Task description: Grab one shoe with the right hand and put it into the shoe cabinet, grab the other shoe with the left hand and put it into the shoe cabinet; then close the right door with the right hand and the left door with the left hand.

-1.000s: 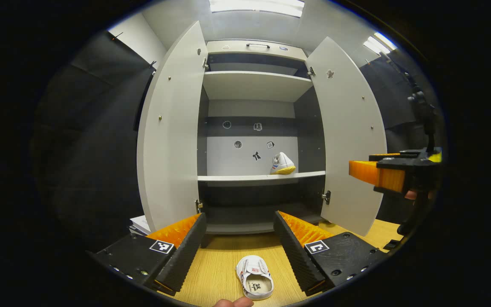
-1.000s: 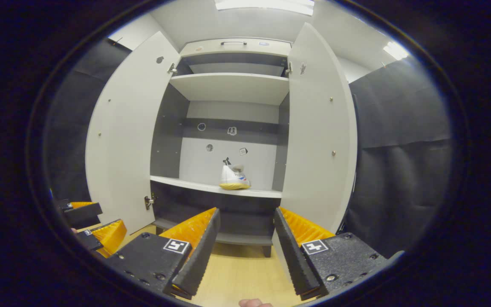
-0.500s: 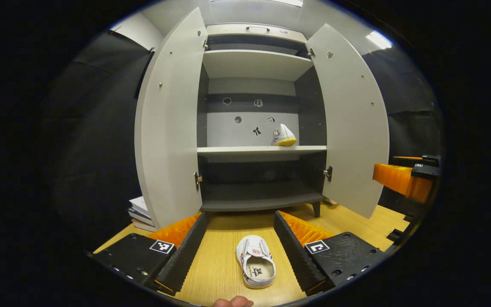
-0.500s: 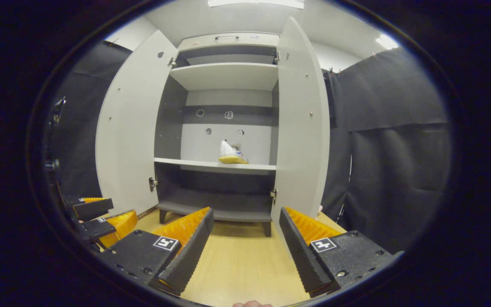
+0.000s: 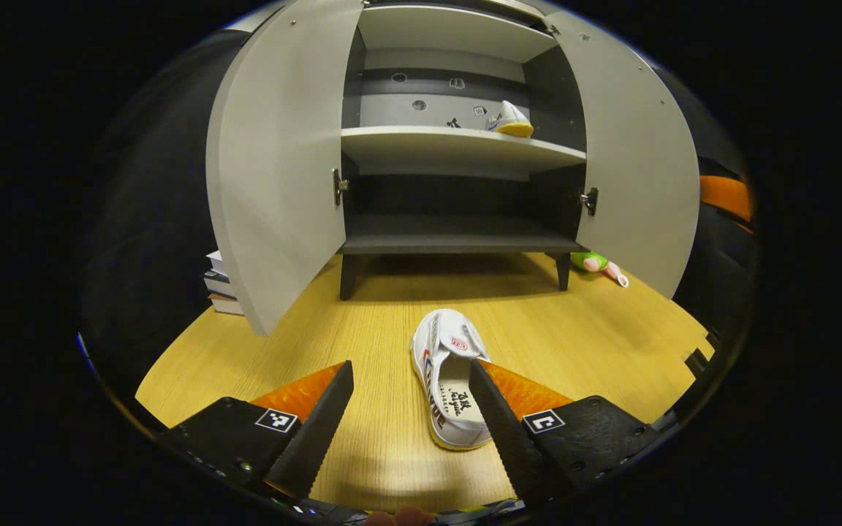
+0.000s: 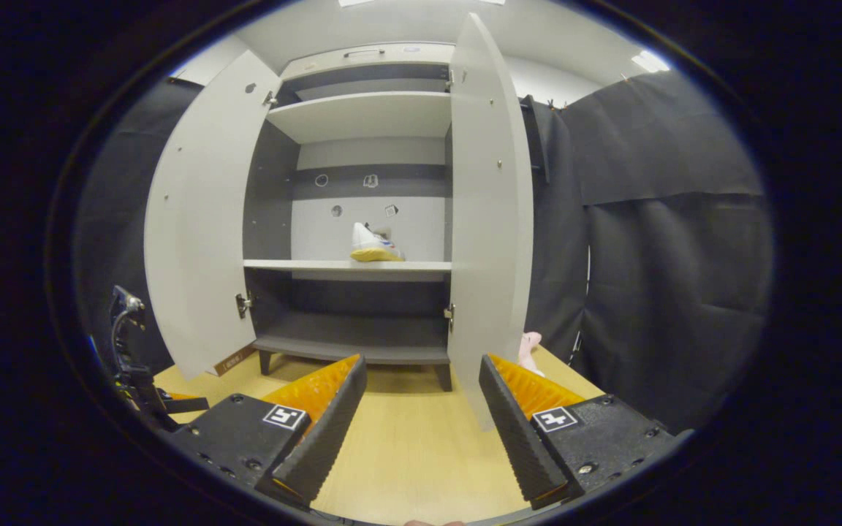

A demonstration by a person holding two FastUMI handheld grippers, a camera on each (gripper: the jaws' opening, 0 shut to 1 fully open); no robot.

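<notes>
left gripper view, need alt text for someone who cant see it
The open left gripper hovers over a white shoe lying on the wooden floor. Ahead, the shoe cabinet stands with both doors open and the other shoe on its middle shelf.

Left hand-held gripper tilts down and drops toward the surface compared with a second ago; jaws as wide apart as before. Shoe on the surface now sits higher in the left gripper view, its heel end between the fingers and up against the right-side finger, where earlier it lay below the tips. Shoe cabinet slides up toward the top of that view. Right hand-held gripper pulls back and swings right: right door now nearly edge-on just ahead, shoe on the shelf farther off.
</notes>
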